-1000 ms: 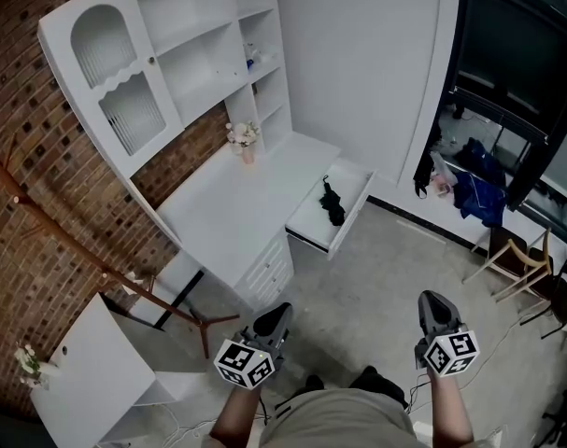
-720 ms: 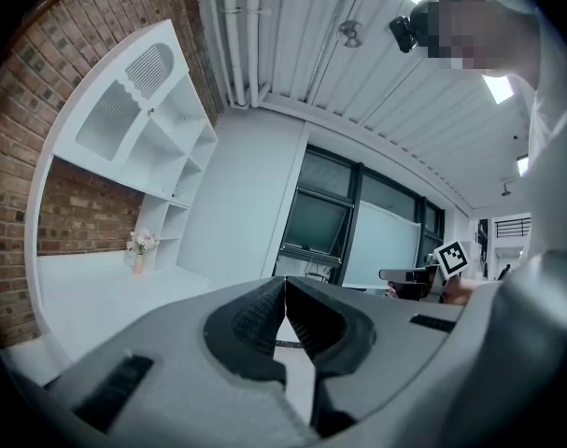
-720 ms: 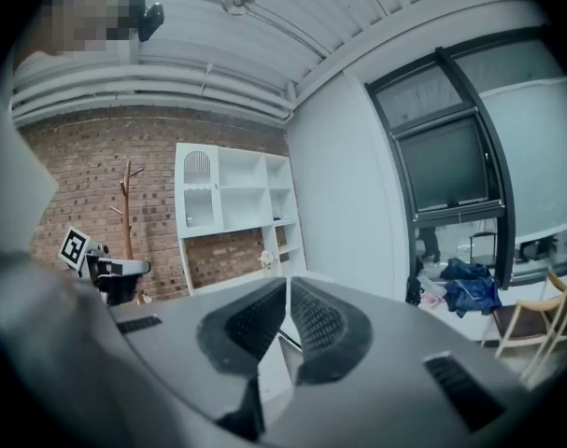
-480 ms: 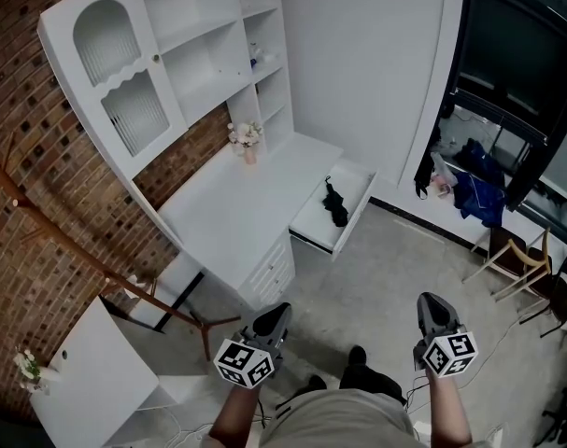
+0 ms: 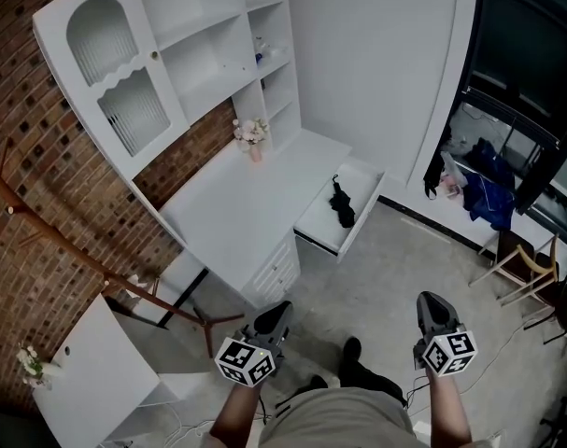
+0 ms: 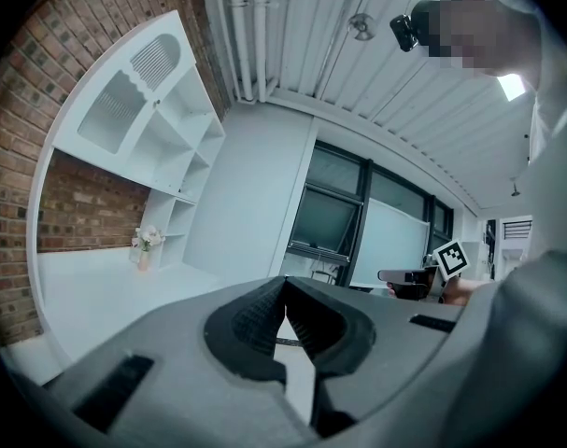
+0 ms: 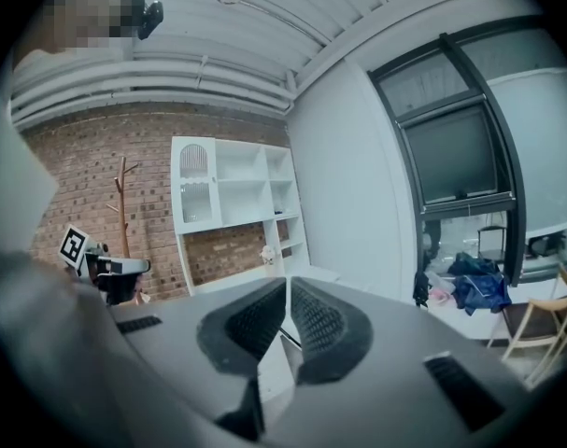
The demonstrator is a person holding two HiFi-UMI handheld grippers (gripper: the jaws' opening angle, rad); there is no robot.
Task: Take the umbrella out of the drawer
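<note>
My left gripper [image 5: 276,312] and right gripper [image 5: 433,302] hover side by side above the floor, both jaws clenched on nothing, well apart from the black umbrella [image 5: 343,205] lying in the open drawer [image 5: 322,228] of the white desk [image 5: 232,215].

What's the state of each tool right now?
Left tool: closed, holding nothing.
Right tool: closed, holding nothing.
</note>
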